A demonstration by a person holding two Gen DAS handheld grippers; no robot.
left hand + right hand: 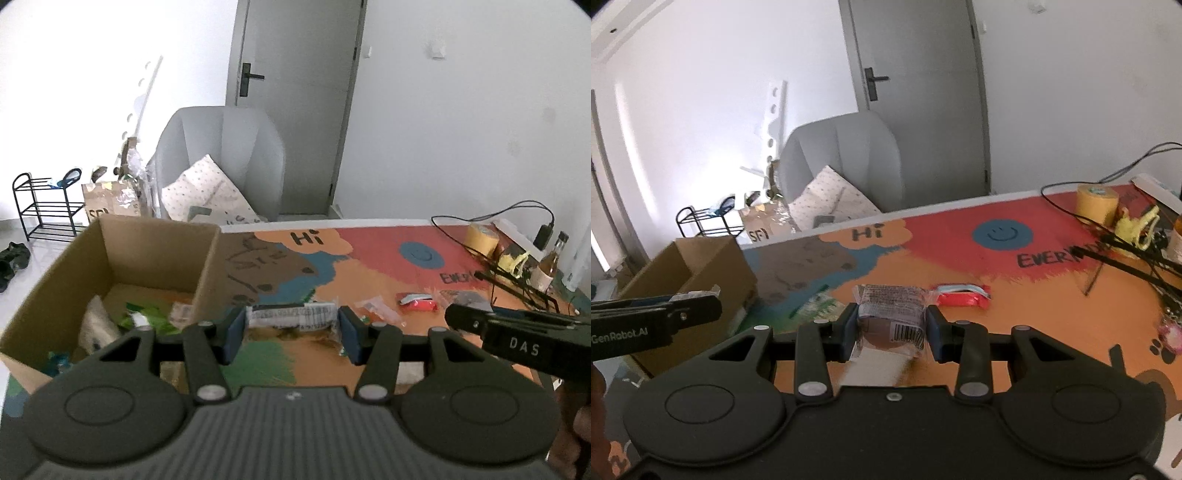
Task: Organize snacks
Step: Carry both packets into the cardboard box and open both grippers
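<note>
Left wrist view: the left claw [291, 334] is partly spread, its blue pads pinching a clear plastic snack packet with a white printed label [291, 319] by its two ends, lifted above the painted orange, red and blue counter [369, 266]. The open brown cardboard box [147, 254] stands just to the left, with green and pale wrapped snacks [147, 319] already lying in its bottom. Risk: the packet is thin and slack, gripped only at its edges, so a quick swing toward the box could let it slide out of the pads; the near wall of the box also lies between claw and opening and could snag the hanging wrapper. On the counter beyond lie a small clear sachet [376, 308], a red foil-wrapped bar [417, 303] and a dark crumpled packet [463, 297], still unsorted. The right claw's black arm [517, 332] crosses in close at the right edge; the two tools could knock together.

Right wrist view: the right claw [891, 332] is narrowly spread, squeezing a clear-wrapped brown snack with a barcode label [892, 317] held clear of the counter [1034, 314]. The red bar [964, 295] lies just behind it. The cardboard box [701, 269] sits well to the left, with the left claw's arm [653, 321] in the path; both heading for one opening risks a collision or a dropped snack
</note>
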